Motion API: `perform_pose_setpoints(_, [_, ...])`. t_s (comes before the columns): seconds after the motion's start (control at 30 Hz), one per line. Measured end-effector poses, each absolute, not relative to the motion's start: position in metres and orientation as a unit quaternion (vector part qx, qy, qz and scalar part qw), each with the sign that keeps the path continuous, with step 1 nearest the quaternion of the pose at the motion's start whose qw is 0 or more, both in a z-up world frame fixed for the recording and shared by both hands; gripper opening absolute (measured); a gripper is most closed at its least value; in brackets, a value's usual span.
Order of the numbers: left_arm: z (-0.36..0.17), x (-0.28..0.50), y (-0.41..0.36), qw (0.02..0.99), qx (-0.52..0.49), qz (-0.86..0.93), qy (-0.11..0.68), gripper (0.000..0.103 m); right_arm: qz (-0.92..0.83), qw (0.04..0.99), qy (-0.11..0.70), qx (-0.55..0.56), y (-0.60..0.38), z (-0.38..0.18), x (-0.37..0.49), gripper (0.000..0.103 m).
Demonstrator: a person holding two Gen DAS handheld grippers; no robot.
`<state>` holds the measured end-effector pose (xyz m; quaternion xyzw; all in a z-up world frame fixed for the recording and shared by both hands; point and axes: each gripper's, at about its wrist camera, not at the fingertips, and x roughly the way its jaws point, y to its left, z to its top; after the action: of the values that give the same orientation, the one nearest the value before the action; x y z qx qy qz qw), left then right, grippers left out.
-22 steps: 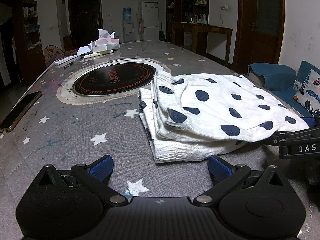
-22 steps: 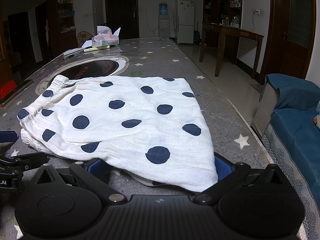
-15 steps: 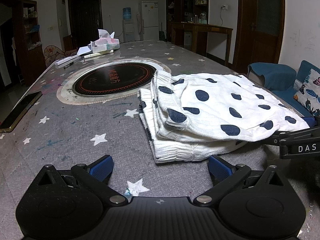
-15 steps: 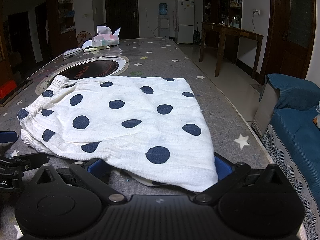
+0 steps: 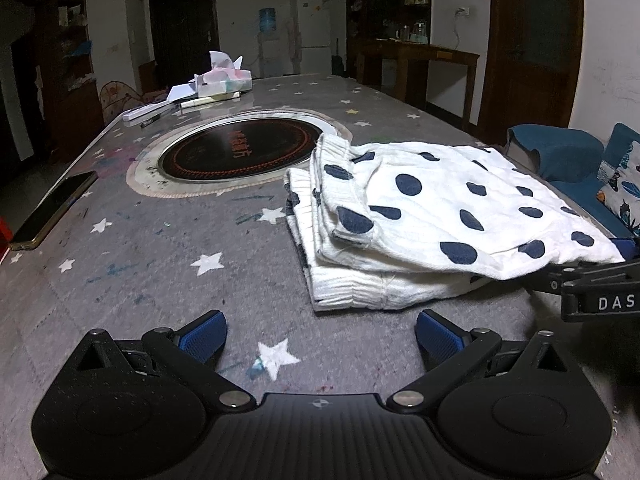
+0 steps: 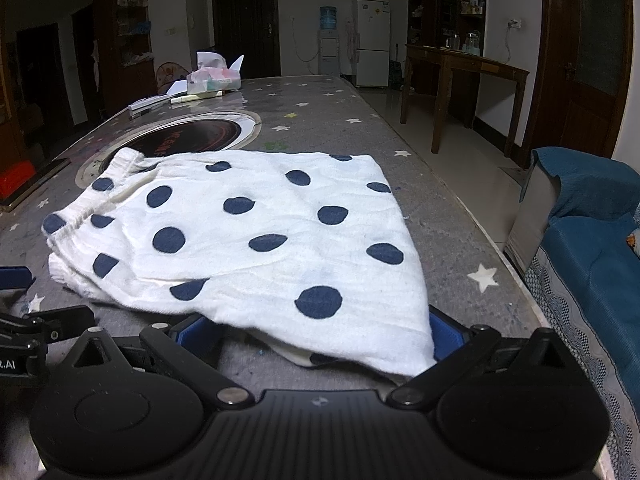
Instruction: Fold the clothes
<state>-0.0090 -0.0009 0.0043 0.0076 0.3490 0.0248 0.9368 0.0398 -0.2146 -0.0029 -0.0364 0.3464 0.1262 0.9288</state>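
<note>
soft, light polka-dot garment (image 6: 256, 240) beside the hotplate (image 5: 240, 152); take its near hem; left gripper (image 5: 320, 330) and right gripper (image 6: 320, 332) gape, empty.

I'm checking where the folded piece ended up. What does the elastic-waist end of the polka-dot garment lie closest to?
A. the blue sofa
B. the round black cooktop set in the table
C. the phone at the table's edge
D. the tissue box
B: the polka-dot garment has its gathered waistband right at the rim of the round black cooktop, while the tissue box sits far behind.
</note>
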Motion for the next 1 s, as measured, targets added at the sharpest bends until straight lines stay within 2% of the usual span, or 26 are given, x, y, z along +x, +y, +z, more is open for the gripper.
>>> perform_pose_setpoints(0.17, [0.006, -0.014, 0.0, 0.933, 0.009, 0.042, 0.356, 0.103, 0.134, 0.926, 0.35, -0.04, -0.213, 0.0, 0.032, 0.101])
perform_pose_setpoints(0.47, [0.025, -0.027, 0.016, 0.936, -0.004, 0.076, 0.343, 0.103, 0.178, 0.924, 0.332, -0.061, -0.205, 0.026, 0.013, 0.092])
perform_pose_setpoints(0.7, [0.039, -0.036, 0.037, 0.936, -0.026, 0.113, 0.333, 0.103, 0.222, 0.919, 0.313, -0.086, -0.186, 0.048, 0.003, 0.08])
perform_pose_setpoints(0.83, [0.045, -0.041, 0.048, 0.936, -0.031, 0.126, 0.328, 0.103, 0.237, 0.922, 0.287, -0.105, -0.176, 0.064, -0.002, 0.079])
perform_pose_setpoints(1.0, [0.05, -0.046, 0.061, 0.934, -0.043, 0.15, 0.321, 0.103, 0.274, 0.912, 0.278, -0.124, -0.149, 0.069, 0.0, 0.073])
